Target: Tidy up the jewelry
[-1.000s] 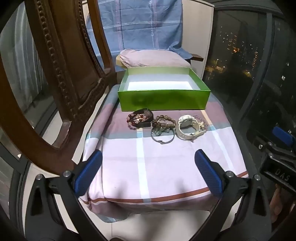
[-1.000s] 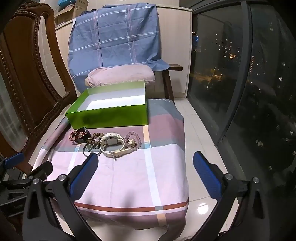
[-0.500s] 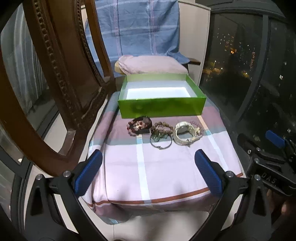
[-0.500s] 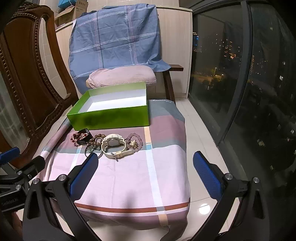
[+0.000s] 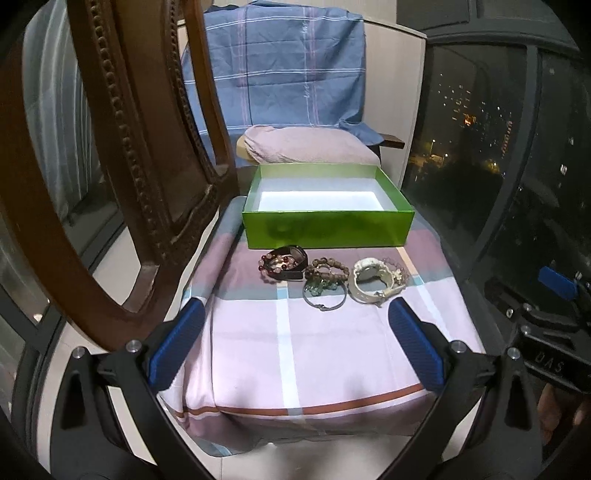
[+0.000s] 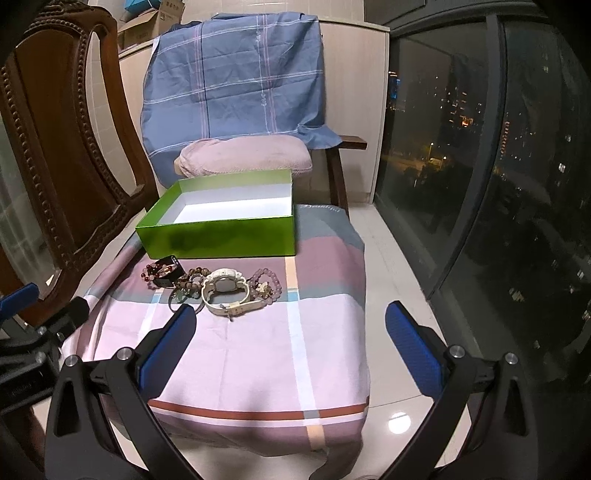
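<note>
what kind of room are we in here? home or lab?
Probably a home, likely a high-floor flat's window nook at night. Floor-to-ceiling glass shows city lights outside, a carved wooden chair stands at the left, and a checked bedsheet covers the surface holding the green box.

A carved dark wooden chair back [image 5: 122,155] fills the left wrist view from 9 to 11 o'clock. At 12 o'clock a second chair carries a draped blue plaid cloth [image 6: 236,85] and a pink cushion [image 6: 245,155]. A plaid pink and grey cloth [image 6: 258,350] covers the low table at centre. Glossy pale floor tiles [image 6: 399,273] lie at 3 o'clock, beside tall dark windows [image 6: 517,155] showing city lights at night. Cardboard boxes [image 6: 147,22] sit at 11 o'clock.
</note>
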A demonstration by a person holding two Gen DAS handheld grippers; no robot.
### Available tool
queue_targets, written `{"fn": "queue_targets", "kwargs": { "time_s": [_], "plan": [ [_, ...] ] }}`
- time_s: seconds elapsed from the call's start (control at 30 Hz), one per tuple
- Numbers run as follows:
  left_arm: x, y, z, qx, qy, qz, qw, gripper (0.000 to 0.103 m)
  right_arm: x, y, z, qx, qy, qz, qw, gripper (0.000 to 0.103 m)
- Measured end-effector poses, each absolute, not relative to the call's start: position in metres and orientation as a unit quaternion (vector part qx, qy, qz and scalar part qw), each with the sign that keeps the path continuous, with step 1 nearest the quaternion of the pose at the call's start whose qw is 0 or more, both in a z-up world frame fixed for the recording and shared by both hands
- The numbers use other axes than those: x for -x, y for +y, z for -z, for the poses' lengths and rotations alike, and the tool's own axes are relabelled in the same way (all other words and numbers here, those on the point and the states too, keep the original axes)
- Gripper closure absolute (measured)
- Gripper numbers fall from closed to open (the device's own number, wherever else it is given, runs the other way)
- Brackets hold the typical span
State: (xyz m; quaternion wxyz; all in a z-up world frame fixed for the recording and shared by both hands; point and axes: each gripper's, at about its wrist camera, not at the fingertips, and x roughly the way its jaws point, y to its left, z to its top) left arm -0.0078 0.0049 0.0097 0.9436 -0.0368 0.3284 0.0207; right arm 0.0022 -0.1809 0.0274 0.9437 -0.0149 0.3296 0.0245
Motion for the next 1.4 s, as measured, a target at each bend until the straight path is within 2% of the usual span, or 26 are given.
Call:
{"fn": "queue_targets", "kwargs": {
  "time_s": [0.07, 0.2, 0.37, 0.7, 1.4],
  "plan": [
    [0.007, 0.006, -0.012, 0.044, 0.333, -0.015, 0.942, 0.005, 0.000, -0.184, -0.030, 0.012, 0.329, -0.026, 0.944, 0.003],
    [0.010, -0.005, -0.014, -0.010, 0.326, -0.021, 0.945, 0.004, 0.006, -0.186, -0.035, 0.013, 0.321, -0.032, 0.947, 0.003],
    [0.008, -0.001, -0.012, 0.016, 0.339, -0.009, 0.941, 0.004, 0.007, -0.185, -0.033, 0.023, 0.323, -0.040, 0.945, 0.003],
    [0.007, -0.009, -0.007, -0.012, 0.335, -0.013, 0.942, 0.004, 0.004, -0.189, -0.026, -0.005, 0.343, -0.063, 0.937, 0.003],
    [0.003, -0.004, -0.002, 0.004, 0.345, -0.013, 0.938, 0.004, 0.005, -0.183, -0.027, 0.014, 0.333, -0.073, 0.940, 0.003]
  ]
}}
